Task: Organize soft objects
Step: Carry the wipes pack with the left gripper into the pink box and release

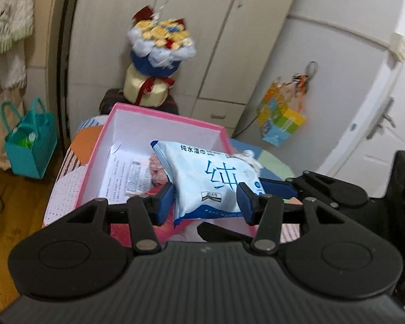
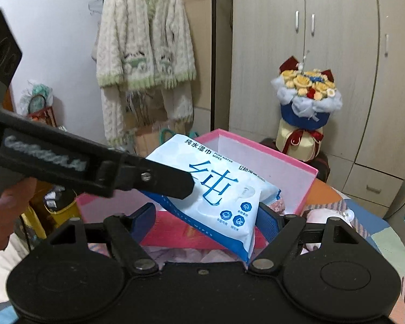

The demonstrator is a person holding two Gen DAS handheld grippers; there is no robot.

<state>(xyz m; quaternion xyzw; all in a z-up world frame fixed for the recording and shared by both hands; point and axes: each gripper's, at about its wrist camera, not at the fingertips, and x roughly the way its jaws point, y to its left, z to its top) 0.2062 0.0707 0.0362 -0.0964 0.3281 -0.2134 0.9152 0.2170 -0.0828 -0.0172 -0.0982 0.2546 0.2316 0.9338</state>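
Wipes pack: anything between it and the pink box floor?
Left wrist view: the wipes pack, shut in the left claw, hangs over the pink box; under it, a pinkish soft item and paper sheets.

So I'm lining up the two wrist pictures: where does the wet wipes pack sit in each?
Left wrist: wet wipes pack at centre, between the near jaws, over the pink box.
Right wrist: pack at centre, tilted, above the same box.
Shared landmark: flower bouquet by the wardrobe behind the box.

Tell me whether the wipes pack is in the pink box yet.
Not yet. The wipes pack is held tilted over the pink box, between both grippers.
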